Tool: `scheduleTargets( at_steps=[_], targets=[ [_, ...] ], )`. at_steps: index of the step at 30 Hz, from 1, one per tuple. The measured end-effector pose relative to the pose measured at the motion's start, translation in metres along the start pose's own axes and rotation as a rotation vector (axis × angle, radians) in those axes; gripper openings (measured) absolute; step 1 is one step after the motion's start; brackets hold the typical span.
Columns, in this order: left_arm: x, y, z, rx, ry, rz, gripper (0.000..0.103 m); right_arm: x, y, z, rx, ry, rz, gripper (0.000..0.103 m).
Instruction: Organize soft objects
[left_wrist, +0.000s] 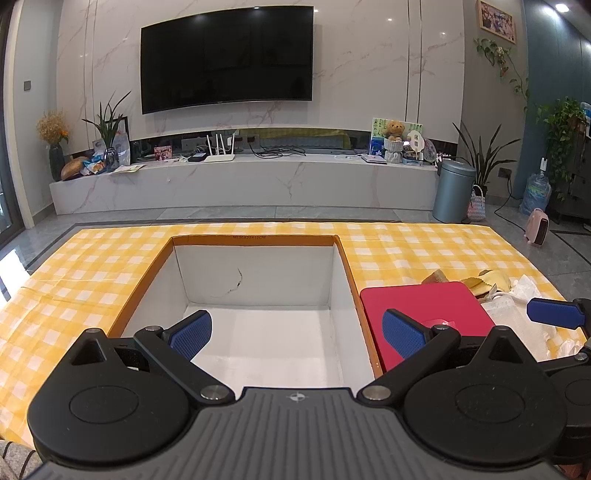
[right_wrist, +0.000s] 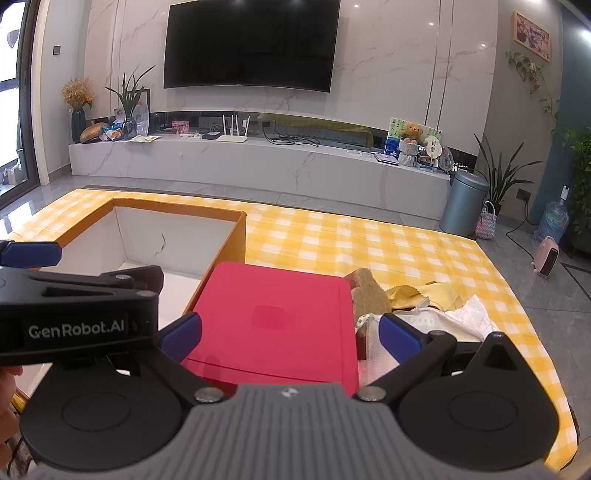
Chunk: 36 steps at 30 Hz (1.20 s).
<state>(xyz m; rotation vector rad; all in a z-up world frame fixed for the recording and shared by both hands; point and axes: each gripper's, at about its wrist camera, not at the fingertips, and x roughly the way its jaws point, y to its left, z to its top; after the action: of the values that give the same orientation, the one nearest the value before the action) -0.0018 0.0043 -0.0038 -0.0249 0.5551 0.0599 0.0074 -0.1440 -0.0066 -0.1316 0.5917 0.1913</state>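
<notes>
The soft objects (right_wrist: 436, 306), a sponge, yellow cloth and white wrappings, lay heaped on the checkered surface (right_wrist: 369, 240) just right of the red lid (right_wrist: 273, 317), beside the open box (left_wrist: 258, 280). Left tongs (left_wrist: 299, 332) and right tongs (right_wrist: 291, 332) both gaped wide, gripping nothing.

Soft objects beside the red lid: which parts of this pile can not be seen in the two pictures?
- Sponge: lower part hidden by the red lid, both views.
- White items: near side covered by right gripper finger, right wrist view.
- Yellow cloth: partly buried, left wrist view.
</notes>
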Motion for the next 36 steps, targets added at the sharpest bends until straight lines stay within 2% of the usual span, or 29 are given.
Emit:
scheduleTargets(
  at_steps=[20,24,27,31,36],
  targets=[
    [-0.01,-0.001,0.004,0.035,-0.026,0.017,0.103,-0.004,-0.002,0.002,0.004,-0.018,0.011,0.1],
    [-0.017,-0.003,0.011,0.037,-0.023,-0.015,0.103,-0.01,-0.008,0.003,0.015,-0.038,-0.007,0.1],
    [-0.023,-0.006,0.016,0.033,-0.02,-0.039,0.103,-0.019,-0.022,0.005,0.04,-0.038,-0.027,0.1],
    [-0.034,-0.011,0.023,0.021,-0.019,-0.114,0.103,-0.037,-0.053,0.007,0.083,-0.048,-0.075,0.1],
    [-0.041,-0.033,0.024,0.079,-0.022,-0.154,0.103,-0.052,-0.104,0.0,0.162,-0.061,-0.175,0.1]
  ],
)
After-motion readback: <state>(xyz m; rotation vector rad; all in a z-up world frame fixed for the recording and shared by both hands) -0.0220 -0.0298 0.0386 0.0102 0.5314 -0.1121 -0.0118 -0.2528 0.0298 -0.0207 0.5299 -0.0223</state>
